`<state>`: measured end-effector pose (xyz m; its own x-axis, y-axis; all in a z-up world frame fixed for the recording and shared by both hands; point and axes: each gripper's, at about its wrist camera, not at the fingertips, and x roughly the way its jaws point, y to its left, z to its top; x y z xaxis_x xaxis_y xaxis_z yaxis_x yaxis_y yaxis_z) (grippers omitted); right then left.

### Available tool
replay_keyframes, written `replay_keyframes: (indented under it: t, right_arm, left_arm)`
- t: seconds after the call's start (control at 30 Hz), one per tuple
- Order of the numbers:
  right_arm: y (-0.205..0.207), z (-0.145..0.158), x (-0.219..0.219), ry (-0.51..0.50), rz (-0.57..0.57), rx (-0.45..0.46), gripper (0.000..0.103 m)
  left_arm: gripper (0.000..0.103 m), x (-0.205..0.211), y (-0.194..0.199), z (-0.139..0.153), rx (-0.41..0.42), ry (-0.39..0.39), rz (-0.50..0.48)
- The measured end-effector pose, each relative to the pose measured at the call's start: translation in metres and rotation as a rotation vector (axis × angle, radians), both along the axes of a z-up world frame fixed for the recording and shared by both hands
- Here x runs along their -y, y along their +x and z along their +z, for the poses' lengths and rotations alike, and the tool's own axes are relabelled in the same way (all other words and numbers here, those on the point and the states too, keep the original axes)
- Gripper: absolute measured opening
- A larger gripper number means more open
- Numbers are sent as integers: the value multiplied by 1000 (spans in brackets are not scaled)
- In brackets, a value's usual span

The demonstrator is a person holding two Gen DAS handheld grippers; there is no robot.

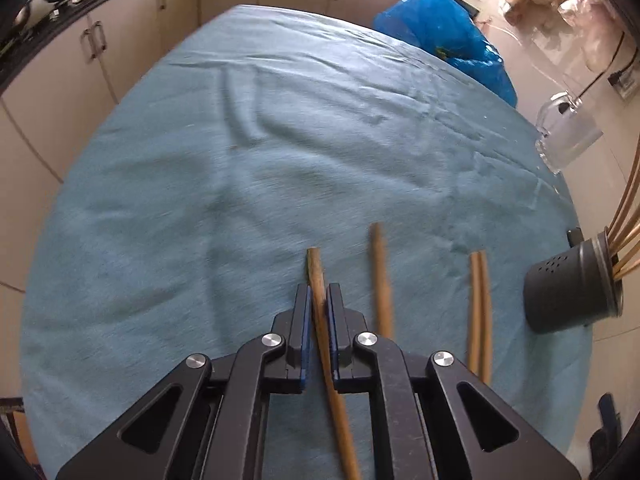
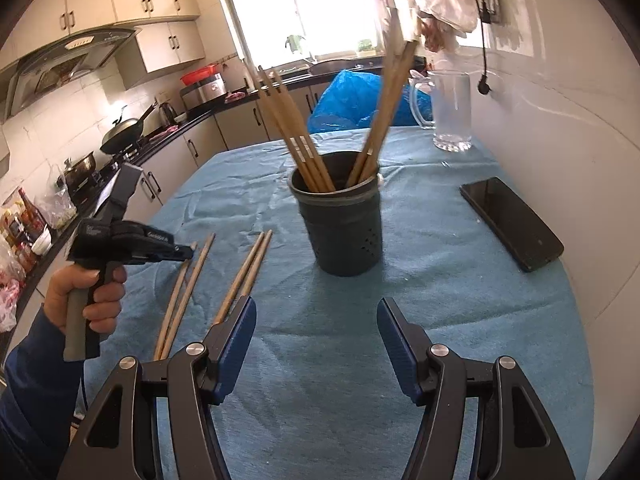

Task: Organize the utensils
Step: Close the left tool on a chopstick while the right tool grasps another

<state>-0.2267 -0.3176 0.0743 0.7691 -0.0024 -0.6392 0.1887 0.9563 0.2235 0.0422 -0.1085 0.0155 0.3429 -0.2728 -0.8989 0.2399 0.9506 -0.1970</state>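
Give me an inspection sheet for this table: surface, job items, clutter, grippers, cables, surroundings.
Surface: blue tablecloth, wrinkled.
Job's things: dark perforated utensil holder upright with chopsticks inside; three loose chopsticks lying on the cloth.
Clutter: black phone, clear pitcher, blue plastic bag.
Grippers: left gripper shut on one chopstick; right gripper open, holding nothing.
Cables: black cord hanging on the wall.
Surroundings: kitchen cabinets, wok, window.

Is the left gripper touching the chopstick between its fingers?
Touching. The left wrist view shows the left gripper pads closed against the chopstick, no gap either side.
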Motion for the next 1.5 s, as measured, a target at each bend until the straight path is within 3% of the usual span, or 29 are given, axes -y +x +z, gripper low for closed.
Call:
replay_keyframes:
  t: [0.13,0.27,0.33,0.43,0.63,0.77,0.83,0.9,0.97,1.3,1.5]
  right_arm:
    - [10,6,-12,-11,43,-3,68]
    - [36,13,-27,42,109,-26,68]
    - [53,15,-37,59,136,-45,67]
    - [82,16,-54,72,179,-87,55]
    - [153,-1,-77,140,206,-200,54]
    - [184,-15,-72,142,151,-256,49]
    - [195,-24,-66,158,129,-296,41]
    - [201,-36,-60,172,99,-337,27]
    - [205,-43,-58,181,93,-364,22]
    - [220,-61,-55,94,14,-454,20]
    - [230,-61,-58,35,26,-459,17]
  left_arm:
    - [10,-29,-8,-2,9,-45,41]
    - [9,-36,-13,-3,52,-82,29]
    - [8,-37,-15,-3,81,-96,19]
    - [8,-42,-19,-5,114,-128,15]
    - [7,-51,-24,-8,170,-174,2]
    - [8,-50,-24,-9,170,-181,-1]
    - [8,-49,-23,-9,163,-190,2]
    - [8,-50,-21,-10,159,-193,3]
    - [9,-55,-21,-11,148,-209,6]
    - [9,-57,-20,-11,140,-216,8]
    - [9,-56,-21,-11,148,-206,7]
